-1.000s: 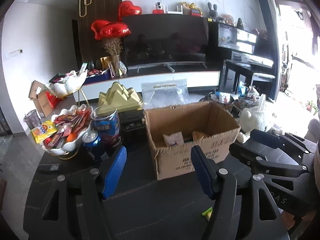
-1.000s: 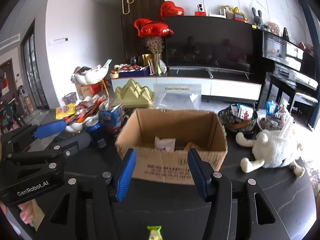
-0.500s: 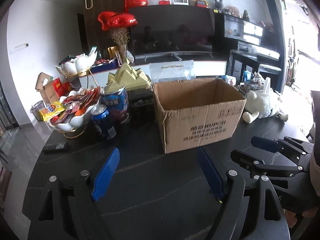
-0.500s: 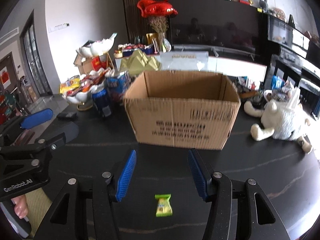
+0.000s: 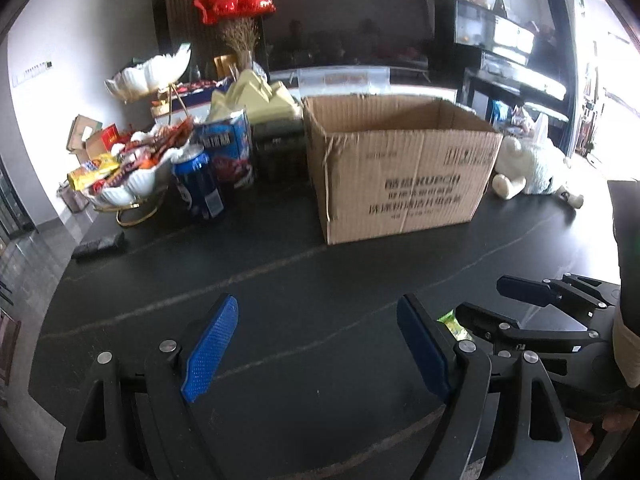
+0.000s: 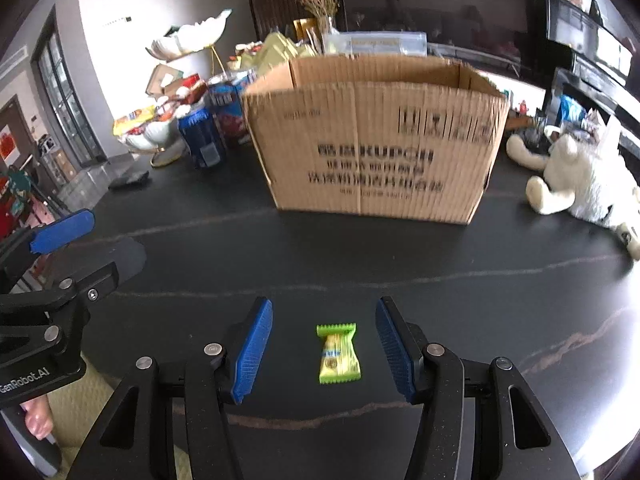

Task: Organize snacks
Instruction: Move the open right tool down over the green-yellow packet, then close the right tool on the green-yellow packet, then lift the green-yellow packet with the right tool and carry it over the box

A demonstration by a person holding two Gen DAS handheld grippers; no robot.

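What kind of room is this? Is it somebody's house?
Most likely a living room in a home. A big dark TV fills the back wall, red heart balloons hang beside it, and a white plush toy lies on the black table.

Cardboard box [image 6: 372, 136] stands on table [image 6: 480, 280], upper centre of right wrist frame. Soda can [image 6: 202, 138] just left of box; snack bag [image 5: 230, 148] behind can. Tiered snack tray [image 5: 136, 168] further left, at table edge. Flat remote [image 5: 98, 245] lies before tray, lower left. Plush toy [image 6: 580, 180] lies right of box, right edge of frame. Candy wrapper [image 6: 338, 354] on table before box, lower centre, between fingers of right hand-held gripper [image 6: 324, 348], touching neither. Left hand-held gripper [image 5: 316, 350] left of it, above bare table.
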